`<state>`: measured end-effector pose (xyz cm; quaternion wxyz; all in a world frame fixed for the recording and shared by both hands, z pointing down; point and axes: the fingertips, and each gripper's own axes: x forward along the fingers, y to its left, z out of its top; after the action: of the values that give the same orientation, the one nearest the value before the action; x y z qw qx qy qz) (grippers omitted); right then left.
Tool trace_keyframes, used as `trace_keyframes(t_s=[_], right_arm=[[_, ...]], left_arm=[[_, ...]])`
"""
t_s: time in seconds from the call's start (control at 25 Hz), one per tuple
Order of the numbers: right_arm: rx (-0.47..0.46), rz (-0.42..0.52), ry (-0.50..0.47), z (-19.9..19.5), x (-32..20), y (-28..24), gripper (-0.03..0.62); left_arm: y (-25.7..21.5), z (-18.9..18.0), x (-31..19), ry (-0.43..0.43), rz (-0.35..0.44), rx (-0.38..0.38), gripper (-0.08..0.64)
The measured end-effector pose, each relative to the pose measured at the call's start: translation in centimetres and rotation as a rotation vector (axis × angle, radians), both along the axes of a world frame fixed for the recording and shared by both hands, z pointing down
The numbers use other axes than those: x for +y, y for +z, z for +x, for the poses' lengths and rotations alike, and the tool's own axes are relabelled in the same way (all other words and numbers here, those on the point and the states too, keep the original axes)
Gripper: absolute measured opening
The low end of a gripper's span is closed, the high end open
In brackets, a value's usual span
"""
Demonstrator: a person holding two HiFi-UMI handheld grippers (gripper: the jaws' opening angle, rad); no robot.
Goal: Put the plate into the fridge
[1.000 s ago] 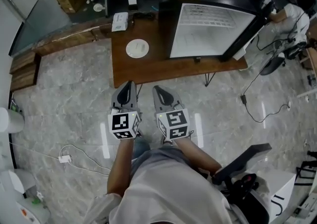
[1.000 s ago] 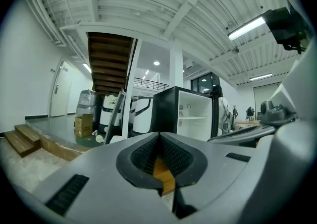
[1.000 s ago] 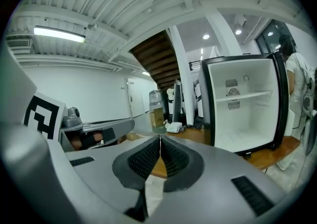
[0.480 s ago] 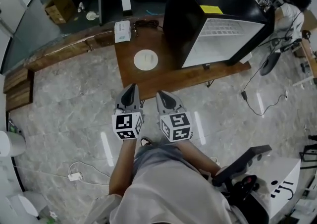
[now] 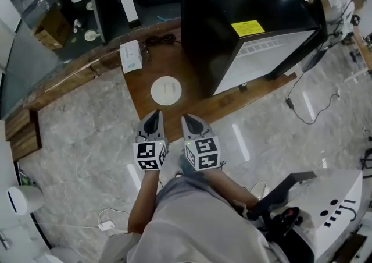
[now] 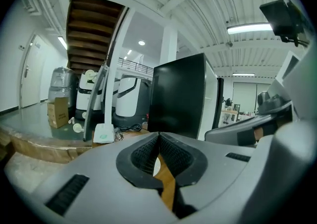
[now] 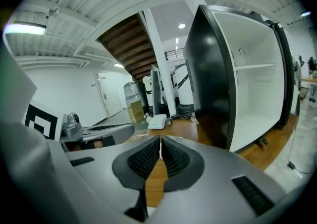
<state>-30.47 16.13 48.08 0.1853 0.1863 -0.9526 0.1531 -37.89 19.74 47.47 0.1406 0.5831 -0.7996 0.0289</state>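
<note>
You see one plate, one fridge, one white box, one counter, and two grippers: left gripper, right gripper.

White plate on wooden table, black fridge beside it, left tongs and right tongs near the plate

Brown wood with a soft sheen makes the table; the floor is grey veined stone, polished and reflective. The fridge has a glossy black shell and a smooth white lining. The plate looks matt white. The left gripper and right gripper are matt grey plastic with black ribbed pads
</note>
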Motion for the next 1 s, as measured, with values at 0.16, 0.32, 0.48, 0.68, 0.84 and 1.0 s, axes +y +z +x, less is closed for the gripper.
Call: trace_keyframes(t_s=[0.16,0.32,0.48,0.68,0.84,1.0], right_arm=[[0.023,-0.076,0.040,-5.2,-6.2,2.4,0.017],[0.079,-0.138,0.098,-8.2,-9.8,6.0,0.017],[0.137,-0.213,0.219,-10.8,-11.5,9.5,0.017],[0.124,-0.340,0.314,-14.7,-14.0,14.2,0.017],[0.107,-0.444,0.432,-16.2,-15.4,18.6,0.018],[0.106,-0.550,0.517,-16.2,-15.8,21.9,0.054]], left_arm=[[1.6,-6.4,-6.1,0.049,-0.071,-0.011,0.020],[4.4,-12.6,-10.8,0.111,-0.170,-0.022,0.020],[7.6,-18.4,-14.8,0.243,-0.299,-0.076,0.020],[12.9,-23.3,-19.6,0.404,-0.435,-0.125,0.020],[18.5,-25.2,-22.2,0.554,-0.542,-0.169,0.020],[22.3,-25.0,-23.1,0.658,-0.622,-0.205,0.020]])
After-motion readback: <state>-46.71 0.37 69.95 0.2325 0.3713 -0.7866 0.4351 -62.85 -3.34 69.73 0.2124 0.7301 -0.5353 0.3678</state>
